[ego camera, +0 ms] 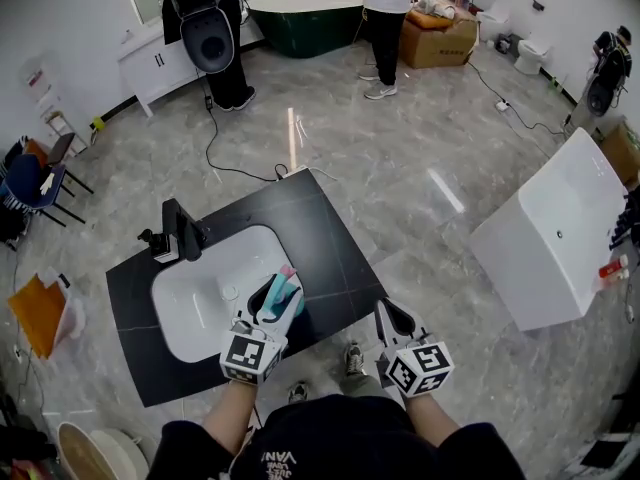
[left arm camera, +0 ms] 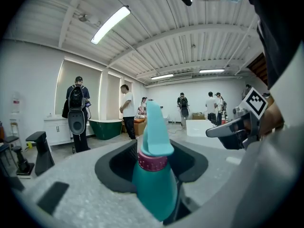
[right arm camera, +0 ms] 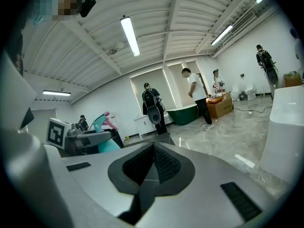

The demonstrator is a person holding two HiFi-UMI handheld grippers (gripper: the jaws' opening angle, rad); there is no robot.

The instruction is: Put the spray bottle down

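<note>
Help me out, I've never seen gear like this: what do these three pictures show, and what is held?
No robot here: a person holds a two-jaw gripper in each hand. The head view looks down from the person's head; the other two cameras ride on the grippers, looking along their jaws. The left gripper is clamped on a teal spray bottle. The right gripper is shut and empty. Below stands a black counter with a white basin and black tap.
</note>
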